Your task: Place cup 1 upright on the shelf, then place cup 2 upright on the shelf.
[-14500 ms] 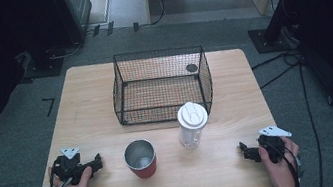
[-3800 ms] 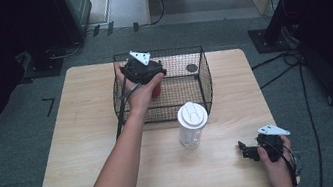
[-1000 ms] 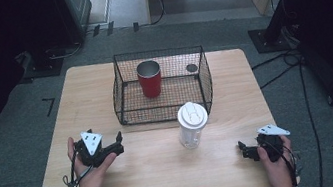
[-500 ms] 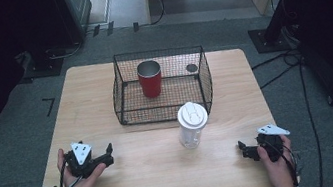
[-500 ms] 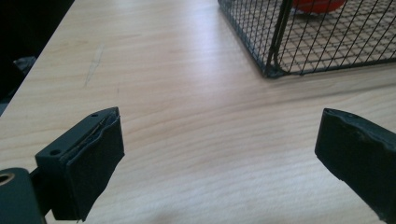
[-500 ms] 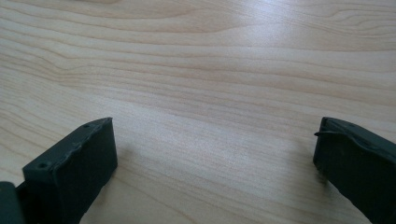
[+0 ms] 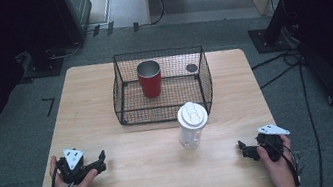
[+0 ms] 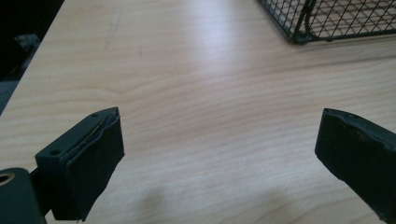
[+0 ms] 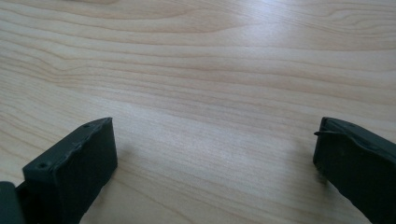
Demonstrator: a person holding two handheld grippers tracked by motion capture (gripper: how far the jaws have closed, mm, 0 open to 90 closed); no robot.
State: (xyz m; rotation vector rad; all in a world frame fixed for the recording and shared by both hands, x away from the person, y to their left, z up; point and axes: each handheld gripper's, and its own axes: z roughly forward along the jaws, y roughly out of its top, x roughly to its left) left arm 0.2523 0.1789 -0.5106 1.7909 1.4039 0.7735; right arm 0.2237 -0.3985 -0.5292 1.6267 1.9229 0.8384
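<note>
High view: the red cup stands upright inside the wire basket toward its back left, so that part of the work looks done, while the white-lidded bottle stands on the table just outside the basket's front right corner, and is probably what is left to put in. Both grippers rest at the near edge, the left gripper at the left corner and the right gripper at the right. Each has its jaws spread wide and holds nothing; both gripper views show bare wood between the jaws. The bottle stands between the two, nearer the right gripper but apart from its fingers; the cup is well away from both.
</note>
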